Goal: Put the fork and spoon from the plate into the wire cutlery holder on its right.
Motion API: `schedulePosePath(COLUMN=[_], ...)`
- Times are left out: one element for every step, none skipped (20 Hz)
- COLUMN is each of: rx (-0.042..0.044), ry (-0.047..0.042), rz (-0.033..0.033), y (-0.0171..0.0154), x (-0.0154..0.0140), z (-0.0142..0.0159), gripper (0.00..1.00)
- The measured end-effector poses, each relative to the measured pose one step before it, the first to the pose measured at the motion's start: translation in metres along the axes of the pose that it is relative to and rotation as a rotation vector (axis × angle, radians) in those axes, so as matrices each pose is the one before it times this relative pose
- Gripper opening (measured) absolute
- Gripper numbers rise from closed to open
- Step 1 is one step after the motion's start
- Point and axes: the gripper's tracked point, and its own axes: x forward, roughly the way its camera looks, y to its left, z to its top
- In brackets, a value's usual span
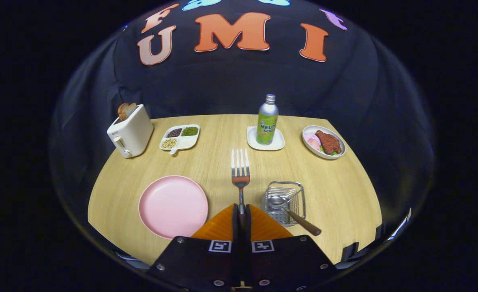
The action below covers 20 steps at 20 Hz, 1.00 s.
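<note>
The gripper [241, 211] is closed on the handle of the fork [240, 170], both fingers pressing it from either side, so the fork sticks straight out ahead of them with its tines pointing toward the far side of the table [344, 190]. It looks lifted clear of the tabletop, between the pink plate [173, 206] on the left and the wire holder [286, 200] on the right. The plate is bare. The spoon [291, 211] already lies in the holder, bowl down inside the basket and handle leaning out over the near right rim.

The step in hand appears to be carrying the fork across to the holder and dropping it in. To do it well, the person would likely swing the gripper right until the fork is over the basket's open top, then tip it so one end points down into the wire cage rather than laying it flat across the rim. The spoon takes up the near right part, so the freer far left corner seems the better target. The holder looks light; a gentle lowering, with the fingers opening only once the fork's end is inside, should avoid nudging it or tipping the spoon out.
</note>
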Motion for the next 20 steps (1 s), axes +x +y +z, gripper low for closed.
schedulePosePath(rx=[0.00403, 0.0027, 0.00191, -0.0046, -0.01132, -0.01557, -0.01172, -0.00767, 0.00212, -0.00223, -0.00887, -0.01243, -0.01116, -0.00604, -0.01543, -0.0183, -0.01278, -0.00327, -0.00359, -0.01018], ry=[0.01821, 0.01971, 0.01088, 0.00868, 0.00927, 0.01188, 0.01542, 0.02426, 0.01464, 0.00772, 0.0095, 0.01055, 0.0174, 0.01481, 0.02181, 0.02143, 0.02995, 0.02423, 0.0215, 0.02083], rz=[-0.00693, -0.00223, -0.00024, -0.005, -0.00799, -0.00957, -0.00713, -0.00274, 0.00092, 0.00013, 0.00176, -0.00164, 0.00419, 0.00939, -0.00249, -0.00388, 0.00615, 0.0138, 0.00893, 0.00082], y=[-0.00903, -0.00666, -0.0074, -0.0071, -0.00622, -0.00592, -0.00636, -0.00711, -0.00397, -0.00165, -0.00267, -0.00237, -0.00209, -0.00044, -0.00211, -0.00222, 0.00036, 0.00112, 0.00063, -0.00054], x=[-0.00302, -0.00126, -0.00299, -0.00136, -0.00003, -0.00052, -0.00051, -0.00203, -0.00167, -0.00041, -0.00117, 0.00053, 0.00053, 0.00031, 0.00239, 0.00253, 0.00269, 0.0004, 0.00207, 0.00316], z=[0.00008, 0.00053, 0.00225, 0.00247, 0.0022, -0.00049, 0.00019, -0.00055, 0.00081, 0.00225, -0.00016, 0.00025, -0.00195, -0.00043, -0.00187, -0.00402, -0.00437, -0.00269, -0.00177, -0.00323], gripper=[0.04, 0.04, 0.04, 0.04, 0.04, 0.04, 0.04, 0.04, 0.04, 0.04, 0.04, 0.04, 0.04, 0.04, 0.04, 0.04, 0.04, 0.04, 0.04, 0.04])
